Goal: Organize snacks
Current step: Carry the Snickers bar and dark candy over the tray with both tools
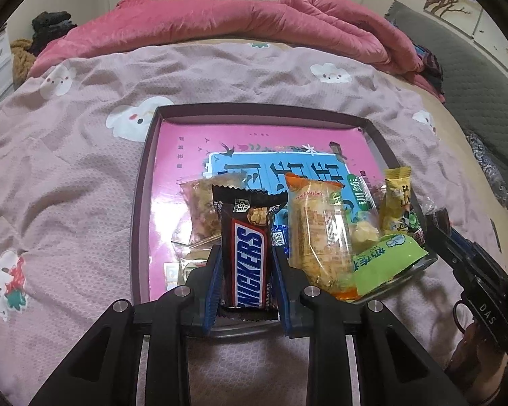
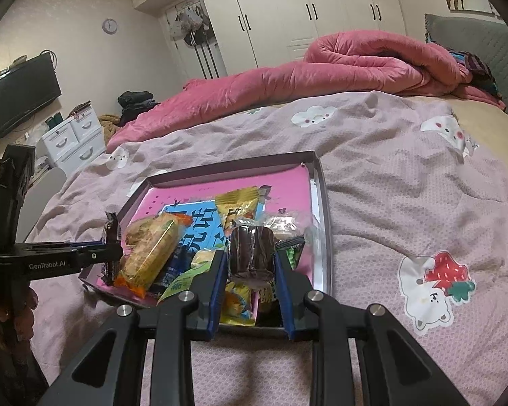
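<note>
Bedspread (image 1: 84,169) holds tray (image 1: 139,203); wardrobe (image 2: 288,10) behind.

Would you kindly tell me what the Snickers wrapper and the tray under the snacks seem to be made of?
Snickers wrapper: thin glossy plastic film, judging by its sheen and crimped, zigzag-cut end. Tray: probably a cardboard box lid; the thin purple walls look matte and the pink printed floor slightly glossy, though plastic cannot be ruled out.

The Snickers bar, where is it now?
The Snickers bar is clamped in the left gripper, above the tray's near edge, left of the orange-ended cracker pack.
</note>
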Available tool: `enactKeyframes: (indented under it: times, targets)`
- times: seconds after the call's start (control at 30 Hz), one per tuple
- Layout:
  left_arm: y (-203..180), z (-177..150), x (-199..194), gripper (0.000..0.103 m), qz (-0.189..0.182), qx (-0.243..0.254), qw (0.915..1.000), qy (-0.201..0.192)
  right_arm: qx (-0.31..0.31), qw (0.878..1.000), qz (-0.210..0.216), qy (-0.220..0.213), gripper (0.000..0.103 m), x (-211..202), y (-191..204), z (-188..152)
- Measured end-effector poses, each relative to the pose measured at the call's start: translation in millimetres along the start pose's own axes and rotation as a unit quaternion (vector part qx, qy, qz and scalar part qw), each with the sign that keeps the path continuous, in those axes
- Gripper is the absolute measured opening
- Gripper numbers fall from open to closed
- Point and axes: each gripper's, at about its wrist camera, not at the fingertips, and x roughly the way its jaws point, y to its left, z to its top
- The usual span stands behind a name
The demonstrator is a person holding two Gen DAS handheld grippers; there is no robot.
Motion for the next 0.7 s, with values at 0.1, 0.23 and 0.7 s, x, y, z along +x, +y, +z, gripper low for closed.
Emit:
enactKeyframes:
  times: [0.1, 0.23, 0.7]
  targets:
    - [-1, -1, 3, 0.029, -0.002, 0.004, 1.0, 0.003, 0.001, 1.0, -0.001, 0.006, 0.029, 4, 0, -1]
    - [-2, -1, 6, 0.029, -0.005, 0.008, 0.9999, 0.007, 0.0, 1.0, -0.001, 0.012, 0.029, 10, 1, -2]
    - [-3, -1, 13, 0.029, -0.002, 0.01, 0.9998, 0.017, -0.013, 0.999, 0.019, 0.042, 0.029, 33, 13, -8]
